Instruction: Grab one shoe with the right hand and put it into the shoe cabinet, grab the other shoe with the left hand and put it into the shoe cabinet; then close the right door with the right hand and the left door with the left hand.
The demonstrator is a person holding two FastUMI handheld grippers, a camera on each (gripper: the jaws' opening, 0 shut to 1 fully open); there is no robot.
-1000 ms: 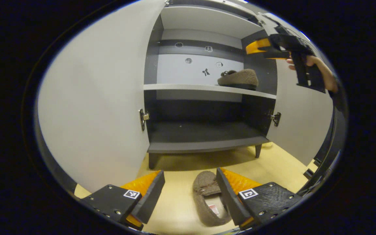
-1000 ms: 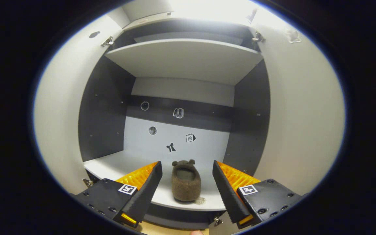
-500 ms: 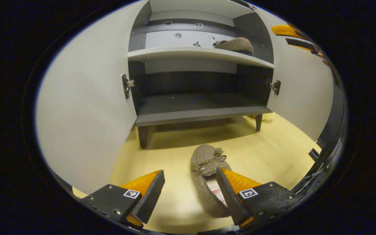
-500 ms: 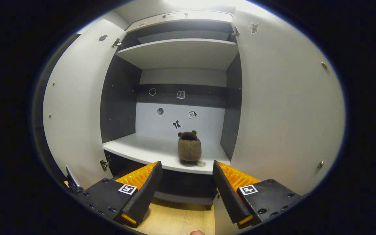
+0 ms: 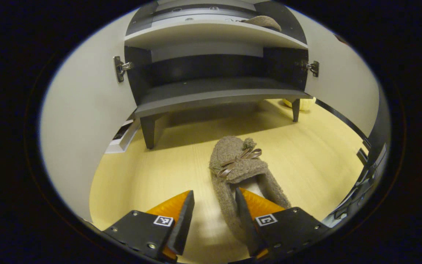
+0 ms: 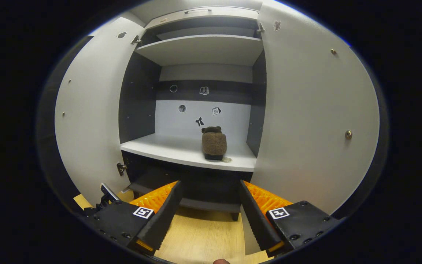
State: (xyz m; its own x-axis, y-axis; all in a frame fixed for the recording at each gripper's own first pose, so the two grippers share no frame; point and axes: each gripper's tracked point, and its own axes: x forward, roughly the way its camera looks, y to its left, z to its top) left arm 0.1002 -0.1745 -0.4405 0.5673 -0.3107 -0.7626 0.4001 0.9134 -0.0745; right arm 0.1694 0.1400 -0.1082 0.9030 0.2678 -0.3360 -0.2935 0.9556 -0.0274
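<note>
down on the floor, the 2nd shoe (image 5: 238, 168) is lying before the shoe cabinet (image 5: 211, 97); the left tool (image 5: 214, 212), gaping, is straddling its near side wall and should be closing squarely there.

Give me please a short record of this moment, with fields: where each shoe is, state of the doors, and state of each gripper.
shoe on shelf: brown shoe stands on the white middle shelf of the cabinet
shoe on floor: second shoe lies on the wooden floor before the cabinet
doors: left door and right door both open
left gripper: open, one finger inside the shoe opening, not yet clamped
right gripper: open, holds nothing
</note>
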